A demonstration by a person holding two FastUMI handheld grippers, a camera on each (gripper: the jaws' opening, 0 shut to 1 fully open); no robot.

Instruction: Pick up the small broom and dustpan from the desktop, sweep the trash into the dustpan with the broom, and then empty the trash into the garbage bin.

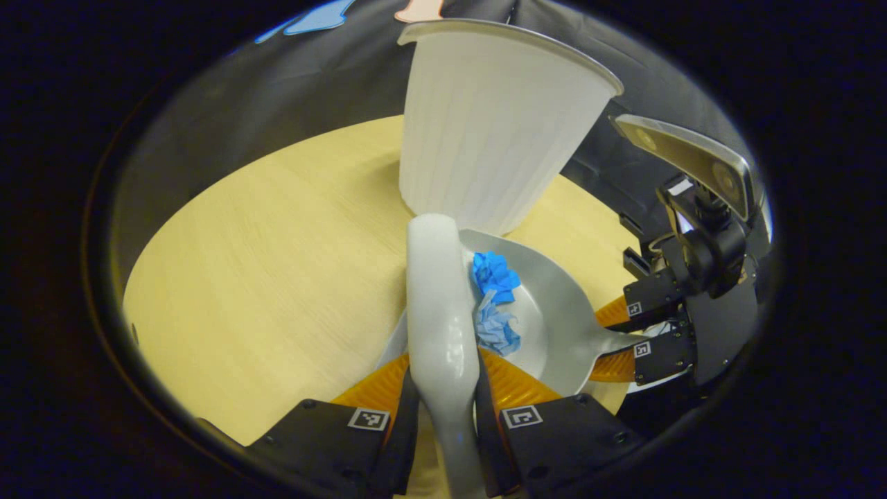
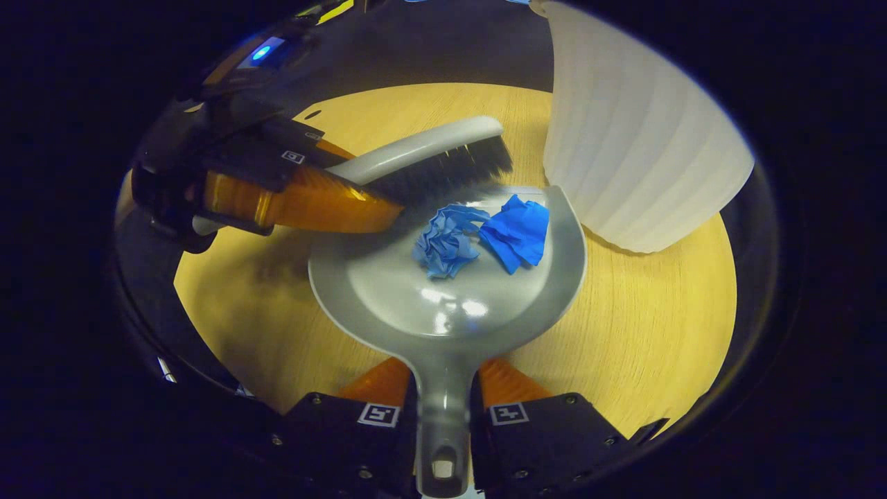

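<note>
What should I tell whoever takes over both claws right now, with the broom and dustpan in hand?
Left claw: shut on the broom handle, bristles at the dustpan's far edge.
Right claw: shut on the dustpan handle, pan over the wooden desktop.
Trash: two crumpled blue paper scraps lie inside the pan.
White ribbed garbage bin stands just beyond the pan.
Done: both tools picked up, trash swept in.
Left: probably lift the pan level and tip it into the bin.
</note>
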